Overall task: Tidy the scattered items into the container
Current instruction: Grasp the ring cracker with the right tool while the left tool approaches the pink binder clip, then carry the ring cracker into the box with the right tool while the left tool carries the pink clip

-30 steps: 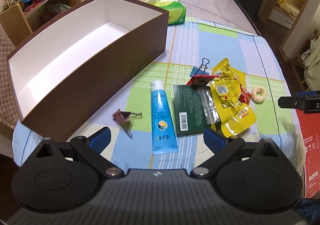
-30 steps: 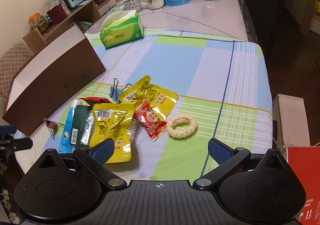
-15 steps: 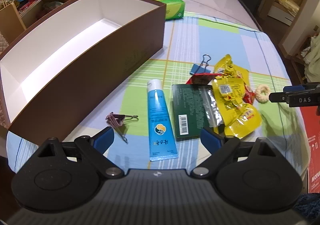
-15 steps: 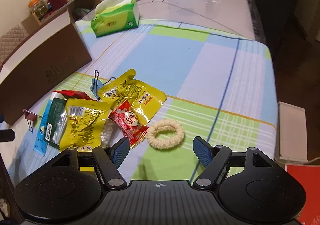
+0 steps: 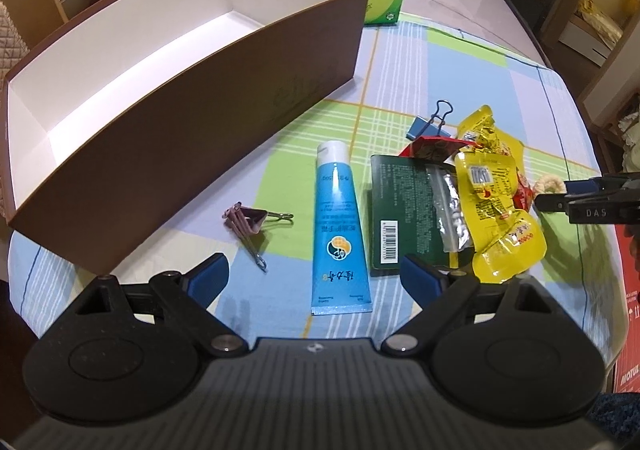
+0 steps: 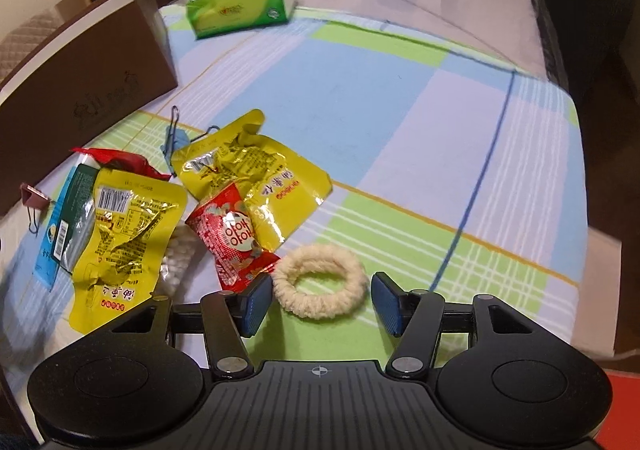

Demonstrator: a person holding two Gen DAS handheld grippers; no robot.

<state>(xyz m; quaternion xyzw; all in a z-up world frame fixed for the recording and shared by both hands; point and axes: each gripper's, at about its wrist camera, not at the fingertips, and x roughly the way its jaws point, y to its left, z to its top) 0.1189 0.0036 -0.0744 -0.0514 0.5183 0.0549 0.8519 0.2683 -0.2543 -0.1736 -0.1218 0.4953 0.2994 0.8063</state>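
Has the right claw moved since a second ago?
Yes. The right claw has come forward and down toward the cream hair tie, which now sits between its open fingers; the green tissue pack looms nearer too.

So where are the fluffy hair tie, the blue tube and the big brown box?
hair tie (image 6: 320, 281), right wrist view, near side of its ring
blue tube (image 5: 339, 228), left wrist view, middle of its body
brown box (image 5: 224, 106), left wrist view, its outer long wall

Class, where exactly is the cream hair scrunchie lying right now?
In the right wrist view, the cream scrunchie lies on the checked cloth between the open right gripper's fingers, beside the red snack packet.
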